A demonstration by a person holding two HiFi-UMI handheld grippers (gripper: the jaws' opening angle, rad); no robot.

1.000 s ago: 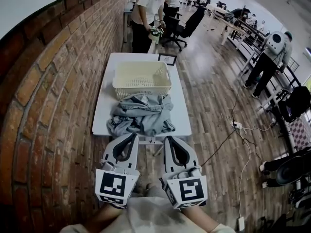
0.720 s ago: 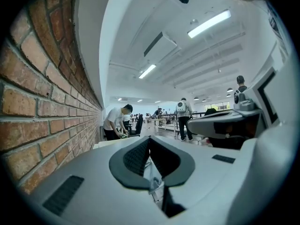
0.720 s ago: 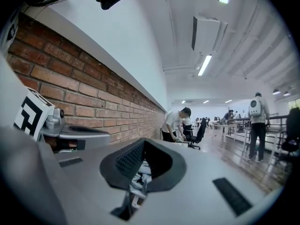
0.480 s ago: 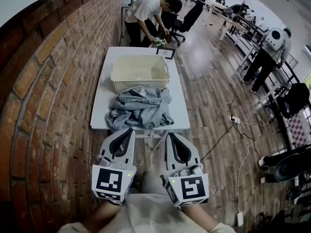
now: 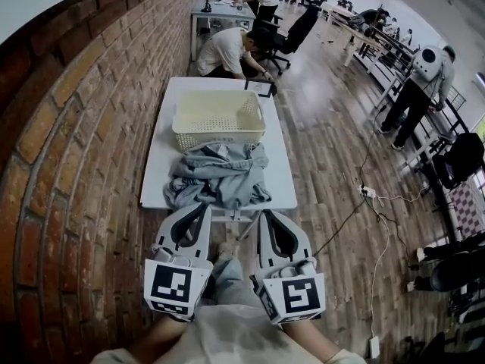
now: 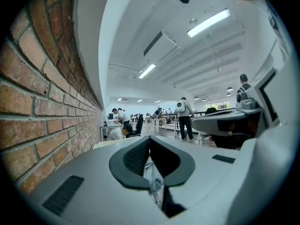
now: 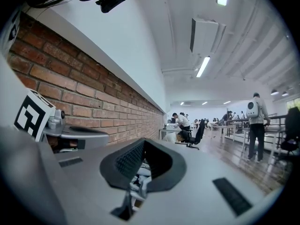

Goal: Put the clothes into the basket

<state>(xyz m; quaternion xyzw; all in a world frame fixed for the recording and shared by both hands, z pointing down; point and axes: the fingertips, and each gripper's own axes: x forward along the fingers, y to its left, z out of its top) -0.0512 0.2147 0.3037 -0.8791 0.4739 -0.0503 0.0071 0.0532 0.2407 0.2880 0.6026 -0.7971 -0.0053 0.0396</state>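
A heap of grey-blue clothes (image 5: 218, 176) lies on the near half of a white table (image 5: 282, 174). Behind it stands an empty cream plastic basket (image 5: 218, 118) with a perforated wall. My left gripper (image 5: 200, 209) and right gripper (image 5: 265, 217) are held side by side in front of the table's near edge, below the clothes and apart from them. Both are shut with nothing between their jaws. In the left gripper view the jaws (image 6: 150, 146) meet at the tips. The right gripper view shows its jaws (image 7: 143, 149) closed too, with a little of the clothes beyond them.
A brick wall (image 5: 68, 165) runs along the table's left side. A person (image 5: 231, 51) crouches just beyond the far end of the table, near a framed picture (image 5: 261, 88). Office chairs, desks and other people fill the room beyond. Cables and a power strip (image 5: 370, 193) lie on the wood floor at right.
The person beyond the table has gone from standing to crouching low. The table and basket sit slightly differently in view. Both grippers stay shut in much the same place.
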